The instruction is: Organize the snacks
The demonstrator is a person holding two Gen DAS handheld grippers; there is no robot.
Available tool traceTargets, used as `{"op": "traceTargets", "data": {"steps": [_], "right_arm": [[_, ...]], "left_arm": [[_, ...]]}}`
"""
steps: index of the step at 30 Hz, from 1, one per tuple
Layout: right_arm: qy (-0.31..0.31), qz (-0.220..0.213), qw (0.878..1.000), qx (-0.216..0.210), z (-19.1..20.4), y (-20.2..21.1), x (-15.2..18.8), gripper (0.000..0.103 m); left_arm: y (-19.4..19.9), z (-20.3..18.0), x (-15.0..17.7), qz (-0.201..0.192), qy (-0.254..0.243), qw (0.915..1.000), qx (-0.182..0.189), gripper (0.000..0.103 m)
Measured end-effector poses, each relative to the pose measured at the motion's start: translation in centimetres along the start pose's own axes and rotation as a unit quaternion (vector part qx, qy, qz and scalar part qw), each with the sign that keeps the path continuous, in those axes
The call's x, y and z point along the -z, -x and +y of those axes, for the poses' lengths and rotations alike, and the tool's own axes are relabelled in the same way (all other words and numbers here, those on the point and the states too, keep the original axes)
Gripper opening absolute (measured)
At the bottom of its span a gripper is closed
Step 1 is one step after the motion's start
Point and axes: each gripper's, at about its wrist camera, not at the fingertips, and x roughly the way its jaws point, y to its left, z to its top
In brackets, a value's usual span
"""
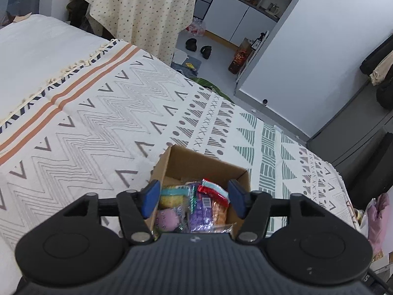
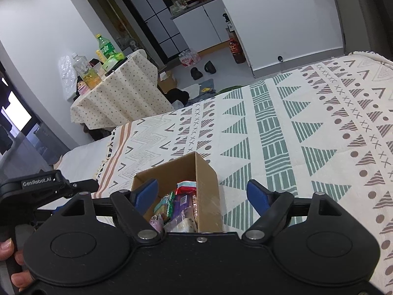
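Patterned bedspread (image 1: 103, 113) covers the bed, cream ground with grey chevrons, orange stripes and green triangle bands. Cardboard box (image 1: 196, 162) sits on it, open-topped, close to the bed's near edge, directly below both grippers. Box is filled with snack packets (image 1: 196, 206): a red-and-pale-blue wrapper (image 1: 211, 189) lying on top, a purple pack, a yellow-and-teal pack, a pinkish round one at the near side. Right wrist view shows the same box (image 2: 203, 172) with the packets (image 2: 179, 204) stacked against its right wall.

Left gripper (image 1: 194, 199) hovers over the box mouth, jaws spread wide, blue pads to either side of the packets, nothing between them. Right gripper (image 2: 205, 195) also hovers with jaws spread; its left pad is over the box interior, its right pad is out past the box's right wall over the bedspread (image 2: 294, 123). Neither touches the contents as far as can be seen.

Left gripper's body (image 2: 41, 184) shows at the left edge of the right wrist view, with fingers of a hand (image 2: 12, 260) wrapped on the handle below.

Beyond the bed's far edge: a small table under a dotted cloth (image 1: 137, 12) carrying bottles (image 2: 105, 46), dark shoes (image 1: 199, 46) on the floor, white cabinets behind.
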Motion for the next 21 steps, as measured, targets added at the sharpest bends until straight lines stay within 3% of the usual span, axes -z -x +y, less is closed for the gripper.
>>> {"op": "traceTargets", "data": {"steps": [6,8,13,21], "right_arm": [[-0.011,-0.005,1.000,0.008,-0.7,1.5,0.1,0.086],[-0.012,-0.009,1.000,0.013,-0.9,2.3,0.2,0.094],[-0.011,-0.018,1.000,0.020,-1.2,4.5,0.6,0.103],[-0.005,-0.026,0.999,0.031,-1.3,7.6,2.1,0.103]], "left_arm": [[1.2,-0.3,0.7,0.005,-0.015,0.9998,-0.008,0.077],[1.8,-0.6,1.1,0.004,-0.023,0.9997,-0.009,0.081],[3.3,-1.3,2.4,-0.001,-0.047,0.9989,-0.009,0.090],[5.6,-1.7,5.3,0.005,-0.081,0.9967,-0.005,0.095]]}}
